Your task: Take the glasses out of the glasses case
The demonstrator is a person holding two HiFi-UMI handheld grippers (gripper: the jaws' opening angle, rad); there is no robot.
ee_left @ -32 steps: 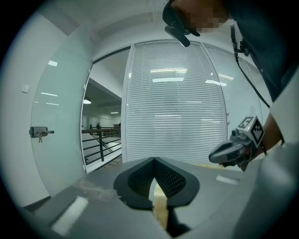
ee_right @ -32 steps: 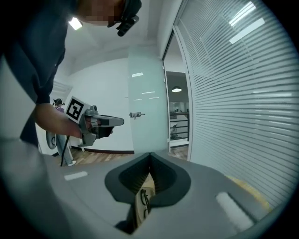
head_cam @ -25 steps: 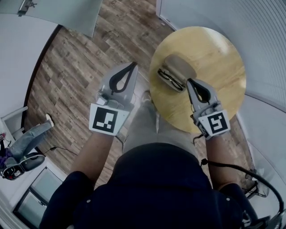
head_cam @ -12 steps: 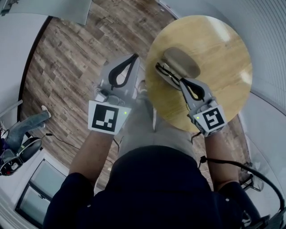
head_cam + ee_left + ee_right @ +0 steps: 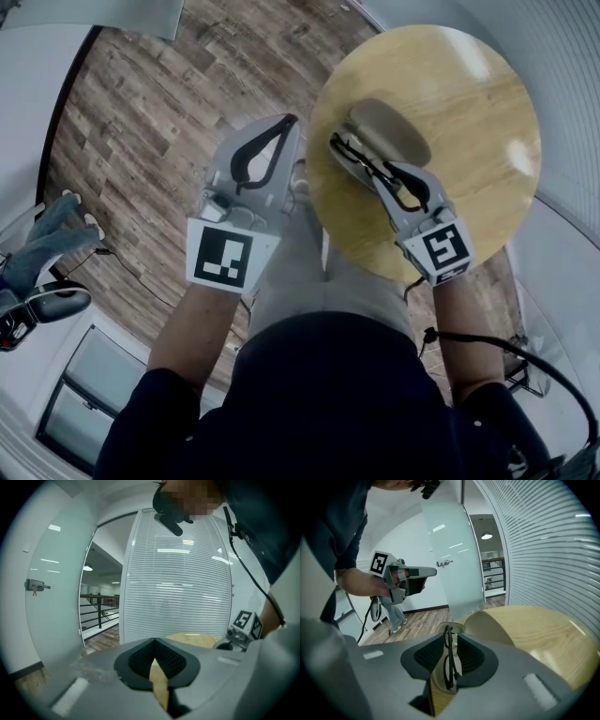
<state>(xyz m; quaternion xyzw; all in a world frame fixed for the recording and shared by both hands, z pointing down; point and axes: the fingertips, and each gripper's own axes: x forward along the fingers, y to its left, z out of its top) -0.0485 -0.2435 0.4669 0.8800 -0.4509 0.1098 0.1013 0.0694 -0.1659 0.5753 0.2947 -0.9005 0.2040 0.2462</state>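
**A:** Where are the glasses (image 5: 352, 155) sitting?

**B:** They are lying in the lower half of the open glasses case (image 5: 394, 127). The case is resting on the round wooden table (image 5: 469, 122), toward the tabletop's 9 o'clock edge in the head view. Its lid is leaning open toward 1 o'clock.

**A:** What is the right gripper (image 5: 382, 174) doing?

**B:** It is reaching in from 5 o'clock, with its tips lying over the glasses. In the right gripper view, its jaws are standing narrow, and the folded dark frame is sitting edge-on between the pads. The pads are pressing it from both sides.

**A:** And the left gripper (image 5: 287, 122)?

**B:** It is hovering off the table, over the plank floor (image 5: 141, 122), just beside the table's 9 o'clock rim. It is pointing toward 12 o'clock. In the left gripper view, its tips are meeting and gripping nothing. Only a sliver of tabletop is showing through the wedge beneath them.

**A:** Are the two grippers touching?

**B:** No, they are staying apart, with the table's edge running between them.
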